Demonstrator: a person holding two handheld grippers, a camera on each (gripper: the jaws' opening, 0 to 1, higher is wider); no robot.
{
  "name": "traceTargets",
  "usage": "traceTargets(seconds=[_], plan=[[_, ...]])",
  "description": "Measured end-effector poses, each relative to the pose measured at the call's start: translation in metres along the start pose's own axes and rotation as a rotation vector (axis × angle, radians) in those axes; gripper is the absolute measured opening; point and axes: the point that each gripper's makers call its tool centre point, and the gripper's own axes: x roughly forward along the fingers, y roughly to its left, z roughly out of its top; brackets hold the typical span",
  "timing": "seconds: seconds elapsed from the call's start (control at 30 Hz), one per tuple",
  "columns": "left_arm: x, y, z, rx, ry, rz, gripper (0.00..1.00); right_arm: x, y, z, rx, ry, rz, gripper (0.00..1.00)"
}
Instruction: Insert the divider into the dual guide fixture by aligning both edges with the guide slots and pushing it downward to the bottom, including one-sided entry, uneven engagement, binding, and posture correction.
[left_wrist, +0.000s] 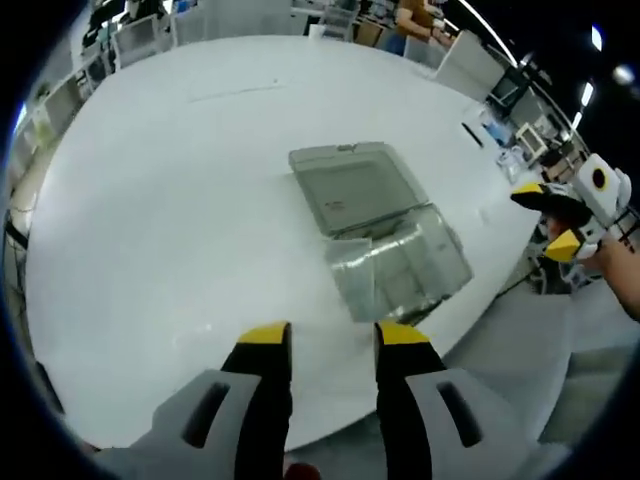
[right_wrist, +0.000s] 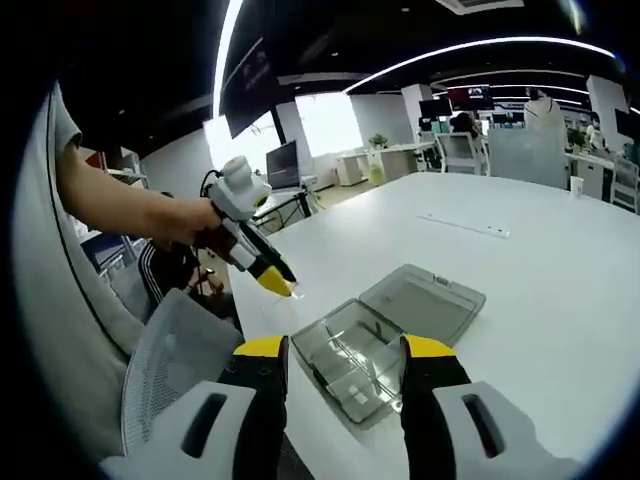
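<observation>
Stood at the very start, by the look of it: wide white table (left_wrist: 150, 200) bearing a clear lidded box (left_wrist: 385, 230), presumably the fixture, lid swung open, no divider discernible for certain among its transparent walls. Hovered short of the box with left gripper (left_wrist: 332, 335) and right gripper (right_wrist: 344, 348), both spread and holding nothing. Left everything undone: picking up, aligning, pushing down.

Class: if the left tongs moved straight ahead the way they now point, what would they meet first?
Probably the clear box: it lies open on the table, just ahead of the open left tongs. Depth is unclear, so they might touch the tabletop first.
</observation>
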Motion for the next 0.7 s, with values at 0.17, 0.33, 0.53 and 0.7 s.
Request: traceTargets(seconds=[0.17,0.33,0.53,0.7], plan=[[-0.006,-0.012,0.008,0.017,-0.022,-0.026,0.29,0.001,-0.001,0.002,0.008,-0.004,0.007,0.41],[-0.011,-0.023,0.014,0.025,-0.043,-0.053,0.29,0.001,-0.001,0.003,0.017,-0.008,0.016,0.41],[-0.016,-0.038,0.022,0.027,-0.069,-0.095,0.29,0.0,-0.001,0.007,0.037,-0.026,0.034,0.4],[-0.018,-0.051,0.027,0.021,-0.092,-0.152,0.29,0.001,-0.001,0.01,0.058,-0.035,0.048,0.4]])
